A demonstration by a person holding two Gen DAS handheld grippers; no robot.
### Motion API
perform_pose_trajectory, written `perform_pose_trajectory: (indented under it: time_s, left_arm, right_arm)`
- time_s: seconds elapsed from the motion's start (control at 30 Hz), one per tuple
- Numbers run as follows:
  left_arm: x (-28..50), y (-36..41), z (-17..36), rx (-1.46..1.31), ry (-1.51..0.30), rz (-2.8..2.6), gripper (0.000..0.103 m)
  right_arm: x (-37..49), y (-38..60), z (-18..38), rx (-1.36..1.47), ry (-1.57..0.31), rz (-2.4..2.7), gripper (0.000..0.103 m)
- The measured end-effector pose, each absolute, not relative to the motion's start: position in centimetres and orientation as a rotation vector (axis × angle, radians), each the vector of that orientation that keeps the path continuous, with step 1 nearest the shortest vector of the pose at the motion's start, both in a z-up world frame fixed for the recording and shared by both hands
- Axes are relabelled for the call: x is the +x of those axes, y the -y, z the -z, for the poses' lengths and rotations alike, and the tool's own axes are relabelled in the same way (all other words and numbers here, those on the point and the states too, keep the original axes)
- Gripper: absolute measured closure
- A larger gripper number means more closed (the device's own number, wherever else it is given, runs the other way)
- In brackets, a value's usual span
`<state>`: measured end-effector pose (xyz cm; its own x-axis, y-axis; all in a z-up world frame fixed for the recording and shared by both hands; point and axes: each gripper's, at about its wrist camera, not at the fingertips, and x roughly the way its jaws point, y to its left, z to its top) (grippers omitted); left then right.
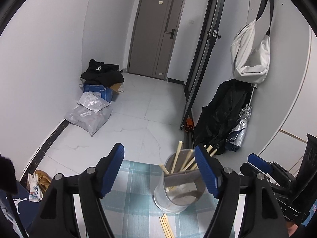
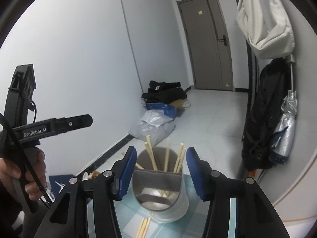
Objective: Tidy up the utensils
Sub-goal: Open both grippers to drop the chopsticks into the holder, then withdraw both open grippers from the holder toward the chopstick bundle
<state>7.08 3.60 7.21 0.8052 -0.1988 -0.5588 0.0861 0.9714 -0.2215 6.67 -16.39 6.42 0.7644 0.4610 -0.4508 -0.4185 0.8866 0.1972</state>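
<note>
1. Left wrist view: the left gripper (image 1: 159,171) stands wide with nothing between its blue pads, its right pad just beside the holder (image 1: 179,180)
2. The right gripper (image 2: 161,173) is parted, straddling the holder's near rim without pressing it
3. Chopsticks (image 2: 152,158) lean upright inside the holder
4. Loose chopsticks (image 1: 166,226) lie on the checked cloth (image 1: 134,198) just before the holder
</note>
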Motion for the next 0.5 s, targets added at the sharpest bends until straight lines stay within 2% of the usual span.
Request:
perform_pose_trajectory:
  time_s: [0.1,0.17,0.27,0.4,0.5]
  left_arm:
    - [5.7,-3.5,-7.5,-0.193,-0.590,0.134,0.021]
    - [4.9,-3.3,-7.5,-0.183,-0.575,0.132,0.021]
    - [3.9,-2.9,-7.4,-0.171,-0.565,0.131,0.020]
    - [2.3,-2.7,-7.0,-0.158,-0.532,0.112,0.011]
    - [1.4,-2.8,-6.6,-0.164,-0.522,0.107,0.010]
  right_arm:
    - [5.4,16.5,-6.9,0.090,-0.496,-0.470,0.050]
    - [4.4,16.6,-7.1,0.095,-0.487,-0.460,0.044]
    - [3.0,16.6,-7.3,0.097,-0.479,-0.453,0.042]
    - [1.2,16.7,-7.3,0.099,-0.469,-0.443,0.040]
    - [0.0,16.7,-7.0,0.111,-0.465,-0.428,0.032]
